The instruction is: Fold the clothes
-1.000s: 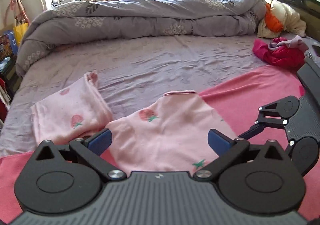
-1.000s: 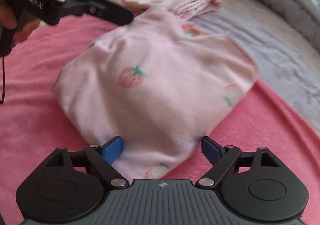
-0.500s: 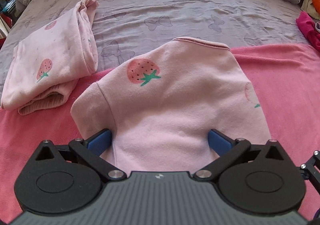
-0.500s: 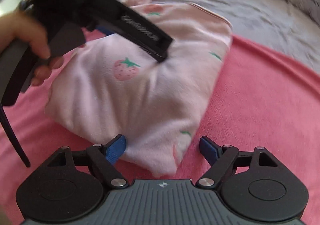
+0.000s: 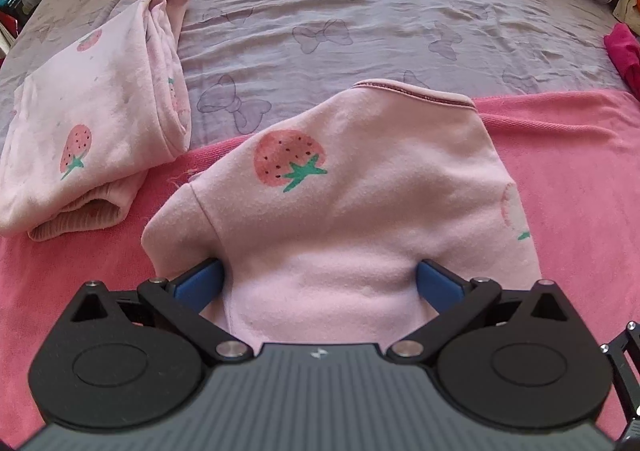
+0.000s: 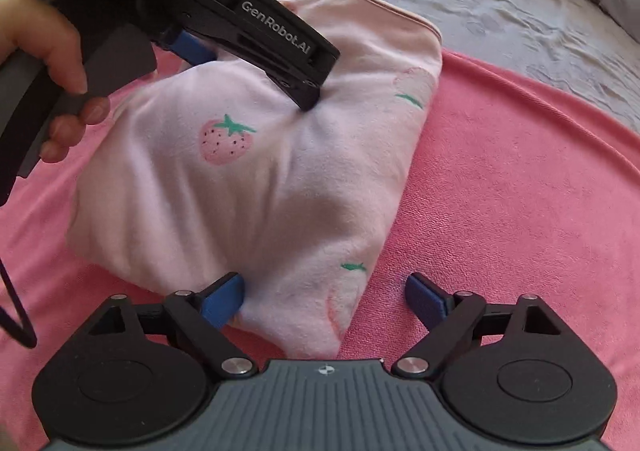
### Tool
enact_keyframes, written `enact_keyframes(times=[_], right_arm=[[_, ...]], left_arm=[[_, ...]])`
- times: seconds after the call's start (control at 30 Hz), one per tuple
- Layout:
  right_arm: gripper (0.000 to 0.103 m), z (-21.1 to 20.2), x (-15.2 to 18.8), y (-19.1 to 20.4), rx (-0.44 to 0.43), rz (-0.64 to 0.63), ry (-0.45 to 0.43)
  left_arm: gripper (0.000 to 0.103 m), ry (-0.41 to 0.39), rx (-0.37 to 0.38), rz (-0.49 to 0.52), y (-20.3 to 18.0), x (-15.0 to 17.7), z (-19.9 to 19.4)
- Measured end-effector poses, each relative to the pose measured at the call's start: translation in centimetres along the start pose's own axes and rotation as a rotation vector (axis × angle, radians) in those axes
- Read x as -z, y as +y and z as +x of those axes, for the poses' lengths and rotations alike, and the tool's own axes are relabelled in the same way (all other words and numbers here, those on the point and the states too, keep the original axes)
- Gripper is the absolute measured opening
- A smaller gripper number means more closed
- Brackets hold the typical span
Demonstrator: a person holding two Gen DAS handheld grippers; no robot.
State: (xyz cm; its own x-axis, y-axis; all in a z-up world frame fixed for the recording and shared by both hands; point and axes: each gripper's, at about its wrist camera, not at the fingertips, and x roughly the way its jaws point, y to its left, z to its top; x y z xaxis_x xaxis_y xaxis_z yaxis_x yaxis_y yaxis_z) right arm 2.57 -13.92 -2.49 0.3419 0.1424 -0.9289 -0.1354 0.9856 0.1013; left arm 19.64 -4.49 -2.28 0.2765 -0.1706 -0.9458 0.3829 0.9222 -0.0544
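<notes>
The folded pink top (image 5: 360, 187) lies on the pink blanket (image 5: 568, 179) at the near edge of the bed, its collar edge reaching onto the grey-lilac sheet (image 5: 360, 11). Both claws point steeply down at it.

The left gripper (image 5: 320, 279) straddles the near part of the bundle with its jaws spread wide, the blue pads (image 5: 200, 283) touching or nearly touching the cloth on either side; whether they pinch it I cannot tell. The right gripper (image 6: 324, 291) stands wide too, and its jaws have just been opening a little further. The near corner of the top lies between them, against the left pad, while the right pad (image 6: 424, 291) is clear of the cloth over bare blanket, so nothing is gripped there.

The bundle's long axis, seen from the right claw, runs away and slightly rightward, from that near corner to the collar edge. The right claw sits at one end, the left lies across the middle, so I judge the next fold turns on that corner being carried toward the left claw's line.

Only the right wrist view shows the person's hand (image 6: 48, 63) on the left tool and its finger pressing a dimple into the cloth. Only the left wrist view shows the second pink garment (image 5: 104, 119), already folded, near the top on its left, across blanket and sheet.
</notes>
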Motion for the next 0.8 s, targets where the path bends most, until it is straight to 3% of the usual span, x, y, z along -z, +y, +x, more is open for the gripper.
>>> enact_keyframes(times=[0.1,0.23,0.37,0.5,0.63,0.7,0.8], right_arm=[[0.085,-1.1,0.3,0.0,-0.008,0.001,0.009],[0.086,-0.3,1.2,0.3,-0.002,-0.014,0.064],[0.086,-0.6,1.5,0.6,0.002,-0.039,0.056],[0.086,-1.4,2.2,-0.7,-0.017,0.003,0.041],[0.086,-2.9,3.2,-3.1,-0.044,0.094,0.007],[0.086,-3.4,3.5,-4.3,-0.074,0.133,-0.003],[0.086,-3.5,3.6,-6.5,-0.134,0.194,-0.019]], left_arm=[[0.103,-0.028,-0.006,-0.016,0.3,-0.5,-0.7],[0.103,0.002,-0.026,-0.015,0.2,-1.2,1.1],[0.102,-0.02,-0.011,-0.036,0.4,-1.0,-0.3],[0.102,-0.081,-0.037,0.009,1.3,2.5,-3.9],[0.103,-0.074,-0.068,0.058,1.8,7.9,-4.1],[0.103,-0.102,0.033,-0.061,4.0,10.4,-2.8],[0.103,-0.073,0.119,-0.252,6.4,10.4,-3.0]])
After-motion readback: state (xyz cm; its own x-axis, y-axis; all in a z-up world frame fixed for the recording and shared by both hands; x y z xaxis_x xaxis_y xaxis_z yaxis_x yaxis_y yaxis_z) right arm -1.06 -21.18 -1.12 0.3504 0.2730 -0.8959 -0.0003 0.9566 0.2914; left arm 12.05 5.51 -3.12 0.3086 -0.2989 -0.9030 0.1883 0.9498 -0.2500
